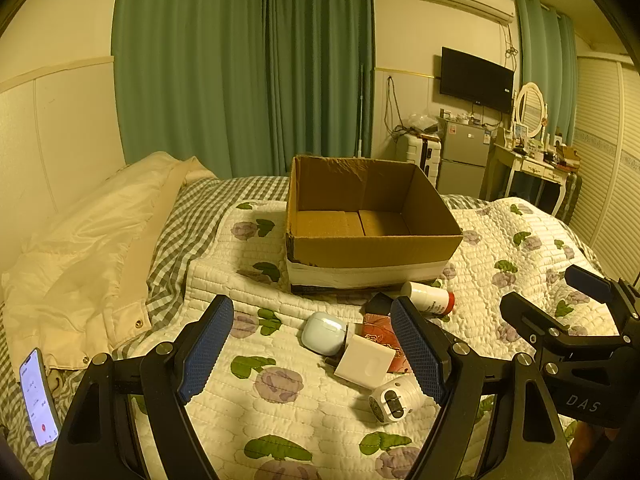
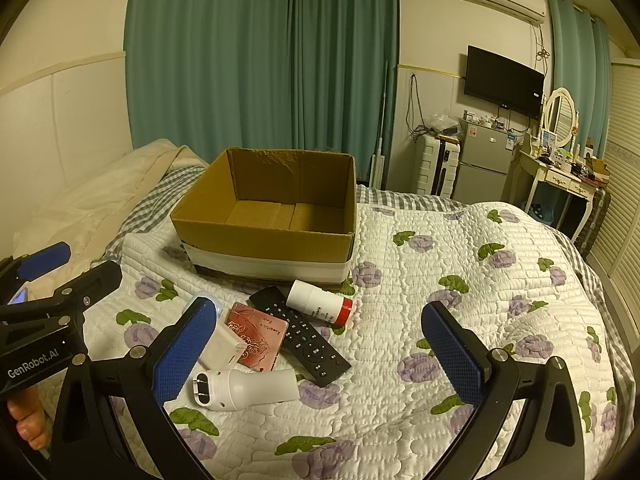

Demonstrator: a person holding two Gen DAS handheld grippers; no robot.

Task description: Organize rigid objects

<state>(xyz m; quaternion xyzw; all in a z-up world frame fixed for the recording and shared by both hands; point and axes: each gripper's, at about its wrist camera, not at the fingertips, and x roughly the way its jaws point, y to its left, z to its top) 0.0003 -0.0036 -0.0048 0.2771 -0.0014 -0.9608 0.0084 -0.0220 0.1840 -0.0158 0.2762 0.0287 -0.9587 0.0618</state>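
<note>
An open, empty cardboard box stands on the quilted bed. In front of it lie a white bottle with a red cap, a black remote, a pink rose-print box, a white square adapter, a pale blue earbud case and a white plug-in device. My left gripper is open above the earbud case and adapter. My right gripper is open above the remote and plug-in device.
A phone with a lit screen lies at the left bed edge near a cream jacket. The floral quilt stretches to the right. A fridge, a dressing table and a TV stand against the far wall.
</note>
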